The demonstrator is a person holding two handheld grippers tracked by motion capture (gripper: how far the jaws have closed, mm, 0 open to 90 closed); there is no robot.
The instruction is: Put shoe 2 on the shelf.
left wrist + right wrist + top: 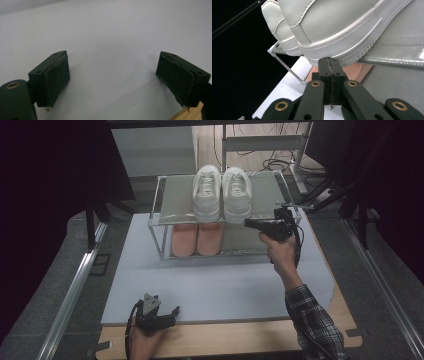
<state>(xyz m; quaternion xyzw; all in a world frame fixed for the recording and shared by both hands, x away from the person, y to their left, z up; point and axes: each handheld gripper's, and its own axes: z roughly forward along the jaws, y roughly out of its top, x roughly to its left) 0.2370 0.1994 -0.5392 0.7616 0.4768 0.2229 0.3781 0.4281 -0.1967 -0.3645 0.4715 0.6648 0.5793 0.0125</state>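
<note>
My right gripper [329,65], fingers pressed together and empty, nudges the heel of the right white sneaker [236,195] on the rack [172,202] top shelf. Next: push gently to square it. Left gripper [112,75], fingers apart, idles over the tabletop [215,285].

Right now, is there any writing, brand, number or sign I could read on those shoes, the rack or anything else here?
None: no view shows a readable word, number or sign.
White sneakers: plain leather and stitching, no legible brand.
Pink slippers: no lettering.
Shoe rack: unmarked.
Right hand-held gripper, left hand-held gripper: bare black pads.
</note>
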